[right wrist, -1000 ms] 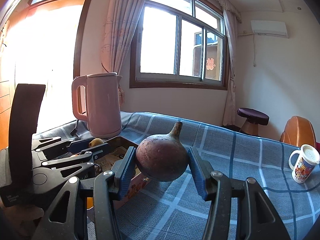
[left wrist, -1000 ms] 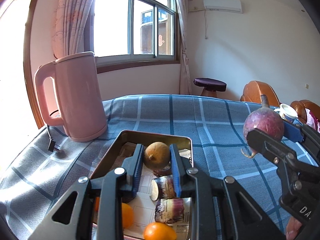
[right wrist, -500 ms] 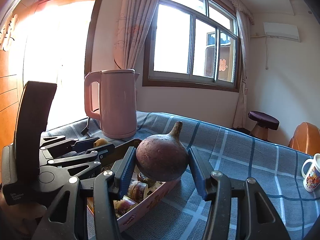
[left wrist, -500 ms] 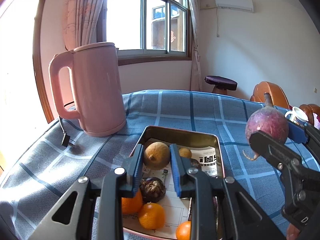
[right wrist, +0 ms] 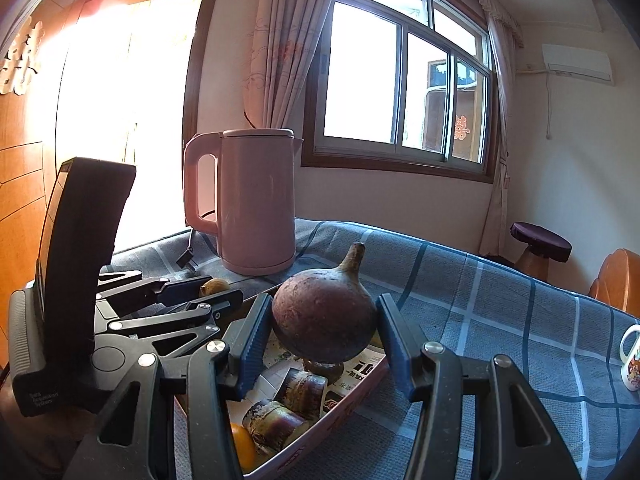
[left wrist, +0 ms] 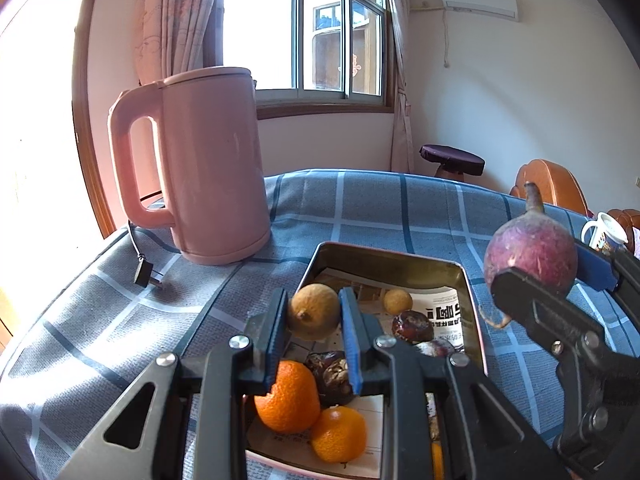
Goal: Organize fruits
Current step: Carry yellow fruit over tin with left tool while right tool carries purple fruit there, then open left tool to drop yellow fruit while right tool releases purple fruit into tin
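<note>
My left gripper (left wrist: 313,308) is shut on a round tan fruit (left wrist: 314,312) and holds it above the near left part of a metal tray (left wrist: 388,258). My right gripper (right wrist: 322,312) is shut on a big purple bulb-shaped fruit (right wrist: 324,320) with a stalk, held above the tray's wall (right wrist: 340,412). In the left wrist view the purple fruit (left wrist: 528,248) hangs over the tray's right rim. In the tray lie two oranges (left wrist: 288,396), dark brown fruits (left wrist: 412,326), a small tan fruit (left wrist: 397,301) and cut purple cane pieces (right wrist: 302,388).
A pink kettle (left wrist: 200,160) stands on the blue checked cloth (left wrist: 360,204) at the back left, its plug (left wrist: 144,274) lying beside it. A printed mug (right wrist: 632,356) sits at the far right. A stool (left wrist: 452,160) and a wooden chair (left wrist: 548,184) stand beyond the table.
Both grippers have shifted across the tray toward the kettle with their fruits still gripped. The kettle looms larger, and more oranges and dark fruits show below the left gripper.
</note>
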Available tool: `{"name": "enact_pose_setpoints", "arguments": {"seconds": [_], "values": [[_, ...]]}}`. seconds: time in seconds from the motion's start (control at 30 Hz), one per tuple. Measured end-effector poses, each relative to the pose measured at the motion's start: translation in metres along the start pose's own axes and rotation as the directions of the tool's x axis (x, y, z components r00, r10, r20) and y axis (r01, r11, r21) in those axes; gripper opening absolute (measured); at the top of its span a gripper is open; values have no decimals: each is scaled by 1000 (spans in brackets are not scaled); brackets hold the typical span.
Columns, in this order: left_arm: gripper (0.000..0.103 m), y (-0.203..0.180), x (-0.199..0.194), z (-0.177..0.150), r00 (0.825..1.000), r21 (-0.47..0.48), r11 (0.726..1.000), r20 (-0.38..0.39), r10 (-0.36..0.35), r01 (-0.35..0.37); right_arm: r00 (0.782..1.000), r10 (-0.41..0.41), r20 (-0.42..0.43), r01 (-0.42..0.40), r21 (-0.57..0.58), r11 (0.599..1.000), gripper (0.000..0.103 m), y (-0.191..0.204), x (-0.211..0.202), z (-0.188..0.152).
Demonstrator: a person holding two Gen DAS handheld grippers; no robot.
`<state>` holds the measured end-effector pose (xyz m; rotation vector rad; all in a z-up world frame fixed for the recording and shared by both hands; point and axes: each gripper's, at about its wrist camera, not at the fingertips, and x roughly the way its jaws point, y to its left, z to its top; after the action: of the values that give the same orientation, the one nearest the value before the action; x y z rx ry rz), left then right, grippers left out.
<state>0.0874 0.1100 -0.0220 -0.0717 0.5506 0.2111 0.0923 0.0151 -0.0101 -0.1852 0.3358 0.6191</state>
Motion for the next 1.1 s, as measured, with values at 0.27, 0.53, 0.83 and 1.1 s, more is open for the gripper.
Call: {"name": "enact_pose_setpoints", "arguments": {"seconds": [0.27,0.53,0.83,1.1], "values": [[27,14,9,2,1000,-12,1000,-23,5,-5,999,22,-38,-21,13,1000,54,3,13,-8],[27,12,17,-2,999,0,1000,-54,-2,2,997,32,-67,-32,8,999,54,6,22,-13],[27,11,23,-4,997,8,1000,-82,-2,3,995,33,-96,-32,6,999,54,9,32,-18],[27,15,28,-8,994,11,1000,-105,-6,7,992,41,-117,-42,-2,999,54,13,37,-22]]}}
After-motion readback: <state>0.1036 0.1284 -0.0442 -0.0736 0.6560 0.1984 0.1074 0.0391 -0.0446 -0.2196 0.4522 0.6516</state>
